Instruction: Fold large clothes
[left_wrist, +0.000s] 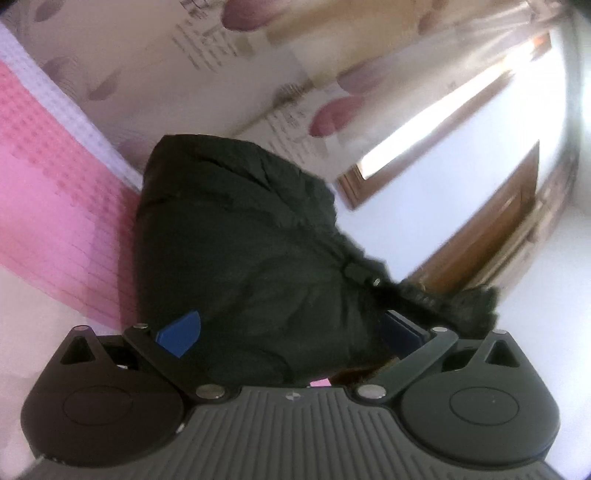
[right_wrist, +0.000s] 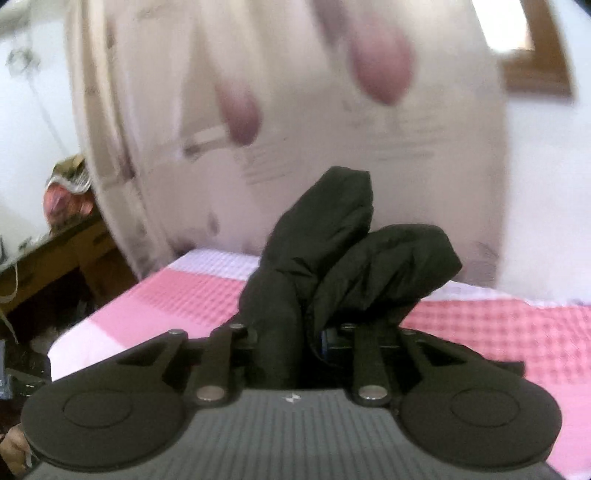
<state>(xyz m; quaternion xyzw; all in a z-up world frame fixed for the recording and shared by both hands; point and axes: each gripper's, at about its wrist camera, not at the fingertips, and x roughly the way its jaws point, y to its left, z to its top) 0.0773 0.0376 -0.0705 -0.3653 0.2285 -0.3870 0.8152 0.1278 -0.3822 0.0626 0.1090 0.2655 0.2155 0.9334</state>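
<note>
A black padded jacket (left_wrist: 236, 229) with a dark fur trim (left_wrist: 454, 306) fills the left wrist view, raised off the bed in front of the wall. My left gripper (left_wrist: 290, 332) holds a thick bundle of it, its blue fingers (left_wrist: 179, 332) wide apart and pressed on either side. In the right wrist view, two puffy folds of the jacket (right_wrist: 332, 258) stand up above the bed. My right gripper (right_wrist: 295, 343) is shut narrowly on a fold of that fabric, which hides its pads.
A pink and white checked bed cover (right_wrist: 498, 332) lies below, seen tilted in the left wrist view as the cover (left_wrist: 44, 206). A floral-print headboard (right_wrist: 295, 110) stands behind. A wooden window frame (left_wrist: 443, 147) is at right, and a wooden side table (right_wrist: 55, 251) with clutter at left.
</note>
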